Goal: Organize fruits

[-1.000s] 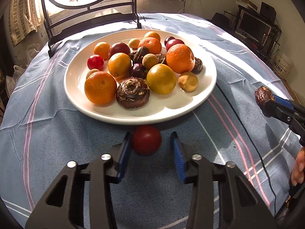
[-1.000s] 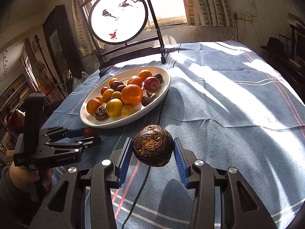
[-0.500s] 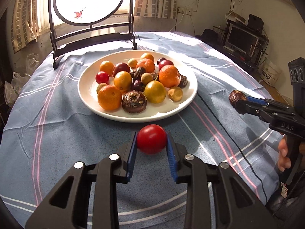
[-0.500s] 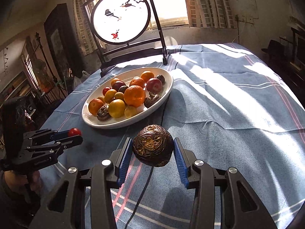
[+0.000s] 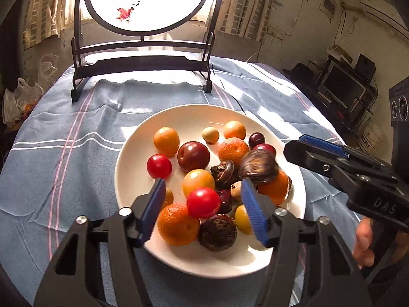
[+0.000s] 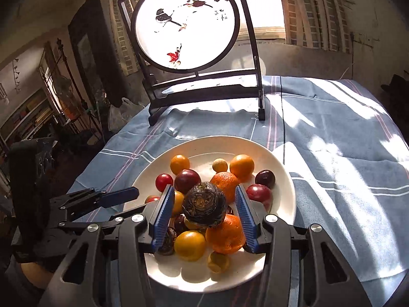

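A white plate (image 5: 133, 153) holds several oranges, plums, tomatoes and brown water chestnuts. My left gripper (image 5: 204, 212) hangs over the plate's near side with its jaws opening. A red tomato (image 5: 203, 202) sits loose between the blue pads, touching neither, just above the pile. My right gripper (image 6: 204, 216) is over the same plate (image 6: 286, 179), its jaws opening too. A brown water chestnut (image 6: 204, 203) lies between its pads with a gap on each side. It looks blurred in the left wrist view (image 5: 258, 166), beside the right gripper (image 5: 319, 151).
A round painted screen on a black stand (image 5: 143, 58) rises at the back of the table, just behind the plate. A blue striped cloth (image 6: 332, 179) covers the table. A person's hand (image 5: 363, 238) grips the right tool. The left gripper's fingers (image 6: 115, 197) reach in beside the plate's left rim.
Both grippers moved forward from the cloth to above the plate. The left pads let go of the red tomato. The right pads spread off the brown water chestnut.
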{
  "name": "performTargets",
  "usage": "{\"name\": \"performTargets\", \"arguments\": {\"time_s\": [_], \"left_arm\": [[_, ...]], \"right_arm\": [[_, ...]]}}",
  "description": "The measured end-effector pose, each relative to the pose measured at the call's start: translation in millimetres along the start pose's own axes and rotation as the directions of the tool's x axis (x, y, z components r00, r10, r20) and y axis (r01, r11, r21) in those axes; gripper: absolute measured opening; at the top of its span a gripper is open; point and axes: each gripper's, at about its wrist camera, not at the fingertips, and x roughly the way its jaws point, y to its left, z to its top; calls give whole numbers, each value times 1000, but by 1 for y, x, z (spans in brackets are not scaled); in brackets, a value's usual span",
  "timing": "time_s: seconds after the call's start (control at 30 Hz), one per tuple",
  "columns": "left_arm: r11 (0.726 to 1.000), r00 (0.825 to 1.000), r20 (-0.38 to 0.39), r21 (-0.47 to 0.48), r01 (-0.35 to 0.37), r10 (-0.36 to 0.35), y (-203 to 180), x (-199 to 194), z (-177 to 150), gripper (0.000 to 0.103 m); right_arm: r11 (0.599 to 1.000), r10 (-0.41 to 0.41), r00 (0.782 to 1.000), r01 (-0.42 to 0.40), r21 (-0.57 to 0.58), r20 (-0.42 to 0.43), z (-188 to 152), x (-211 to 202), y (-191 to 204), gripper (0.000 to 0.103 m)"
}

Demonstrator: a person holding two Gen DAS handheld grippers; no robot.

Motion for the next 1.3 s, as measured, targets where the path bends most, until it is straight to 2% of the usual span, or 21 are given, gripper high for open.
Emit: {"name": "performTargets", "arguments": {"time_s": [0.07, 0.1, 0.13, 0.17, 0.23, 0.3, 0.4, 0.53, 0.57, 0.67, 0.7, 0.87, 1.0, 1.13, 1.23, 1.3], "left_arm": [[1000, 999, 39, 8, -18, 18, 1, -16, -7, 93], [999, 997, 63, 19, -35, 34, 1, -25, -13, 96], [998, 996, 80, 35, -42, 40, 0, -35, -20, 97], [998, 995, 84, 51, -48, 44, -1, -43, -28, 98], [996, 995, 83, 66, -60, 55, -2, -57, -45, 98], [995, 995, 73, 65, -77, 72, -1, -70, -62, 98], [992, 993, 65, 81, -100, 94, -1, -89, -85, 98], [983, 980, 101, 50, -179, 174, 5, -118, -108, 98], [984, 979, 108, 33, -176, 171, 7, -126, -113, 98], [995, 989, 110, -24, -93, 95, 14, -145, -125, 98], [996, 990, 111, -32, -85, 88, 13, -148, -129, 98], [980, 977, 79, 10, -199, 197, 0, -152, -143, 98], [981, 978, 88, -6, -191, 191, -1, -163, -148, 98], [962, 949, 161, -18, -273, 273, -1, -181, -144, 98], [955, 939, 179, -19, -295, 294, 0, -188, -139, 98], [951, 937, 161, -20, -310, 309, -1, -187, -138, 98]], "right_arm": [[1000, 20, 1000, -20, -7, 14, -9, -11, 4, 54], [1000, 14, 1000, -13, -18, 23, -16, -20, 6, 59], [1000, 5, 999, -4, -26, 35, -24, -29, 8, 69], [999, -5, 999, 7, -32, 47, -32, -39, 9, 74], [999, -13, 997, 16, -49, 73, -49, -61, 11, 91], [996, -44, 996, 50, -71, 82, -66, -80, 12, 99], [993, -99, 992, 104, -52, 84, -84, -105, 1, 99], [986, -163, 983, 160, 36, 84, -104, -138, -26, 99], [983, -179, 980, 174, 54, 90, -108, -146, -32, 99], [974, -221, 968, 213, 78, 121, -120, -169, -44, 99], [971, -233, 964, 223, 86, 129, -124, -175, -49, 99], [962, -259, 957, 244, 120, 128, -142, -187, -61, 99], [957, -279, 951, 265, 115, 129, -152, -193, -63, 99], [952, -299, 944, 285, 111, 141, -157, -203, -66, 99], [951, -300, 943, 283, 126, 142, -159, -208, -71, 99], [950, -300, 943, 281, 139, 143, -160, -211, -74, 99]]}}
